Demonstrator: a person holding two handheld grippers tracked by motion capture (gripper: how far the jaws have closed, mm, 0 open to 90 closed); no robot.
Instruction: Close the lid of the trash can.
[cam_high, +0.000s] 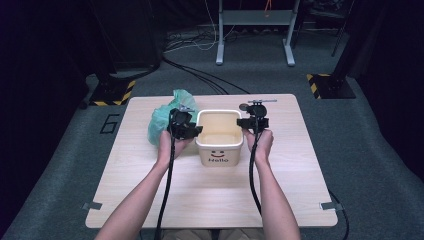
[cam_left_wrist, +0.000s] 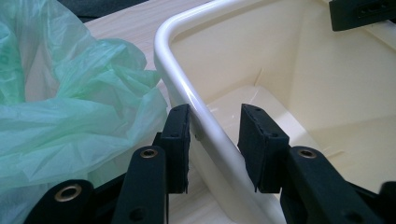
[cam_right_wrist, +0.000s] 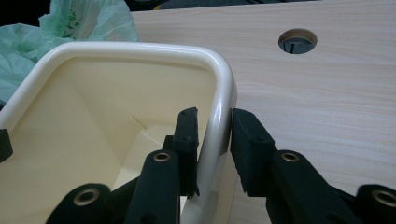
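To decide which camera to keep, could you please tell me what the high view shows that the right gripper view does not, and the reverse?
High view: the person's forearms, the left gripper and right gripper at opposite sides of the bin, and its Hello label. Right gripper view: close up, its pads flanking the bin's rim. Both: the cream bin, the green bag, the wooden table.
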